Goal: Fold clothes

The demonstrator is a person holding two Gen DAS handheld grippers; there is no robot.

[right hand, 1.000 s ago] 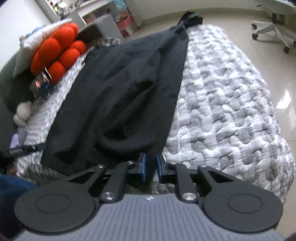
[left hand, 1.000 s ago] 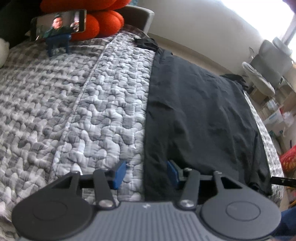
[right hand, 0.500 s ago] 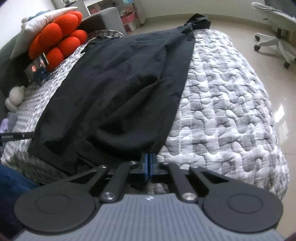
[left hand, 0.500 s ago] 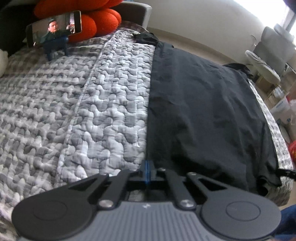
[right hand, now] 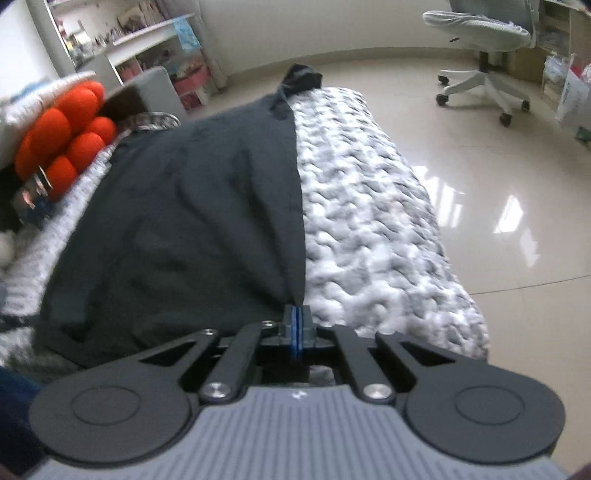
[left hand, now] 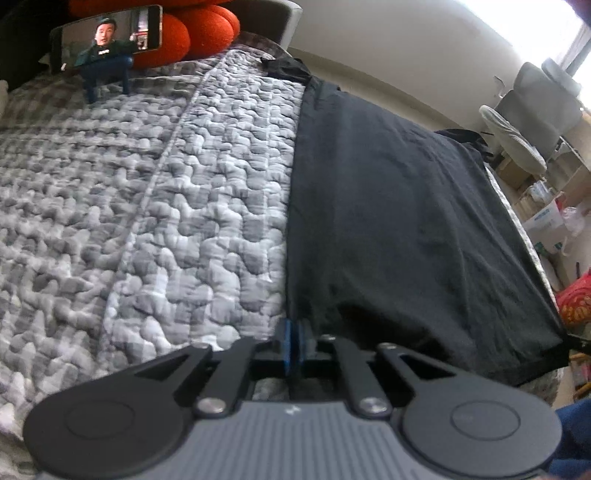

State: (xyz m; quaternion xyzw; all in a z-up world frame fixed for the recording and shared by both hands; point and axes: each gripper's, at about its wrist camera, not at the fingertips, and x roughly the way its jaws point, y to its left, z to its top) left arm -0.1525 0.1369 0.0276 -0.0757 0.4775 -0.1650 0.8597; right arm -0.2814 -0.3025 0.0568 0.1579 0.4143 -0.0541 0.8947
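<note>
Left wrist view: the left hand-held gripper (left hand: 294, 341) has its blue pads pressed together on the near left corner of the black garment (left hand: 399, 221), which runs away from it, spread over the quilted bed (left hand: 147, 221). The garment's long left edge runs straight ahead of the pads; its bulk lies ahead and to the right, and the near hem droops over the bed's edge on the far right. To fold well from this hold, I judge the corner should be lifted only enough to clear the quilt and kept taut against the other corner, so the hem travels as one straight line and lands square. Countable here: one garment, one phone on a stand (left hand: 107, 40) far ahead to the left, one orange cushion (left hand: 195, 29) behind it.

Right wrist view: the right hand-held gripper (right hand: 295, 326) is likewise clamped on the garment's (right hand: 184, 221) near right corner, the cloth rising into a taut ridge straight ahead of the pads. Loose wrinkles sit ahead and to the left; even tension between both corners should pull them flat, and both should move at one pace. Bare quilt lies to the right. Countable: one garment, one office chair (right hand: 484, 55) far ahead to the right, two pinched corners in all.
</note>
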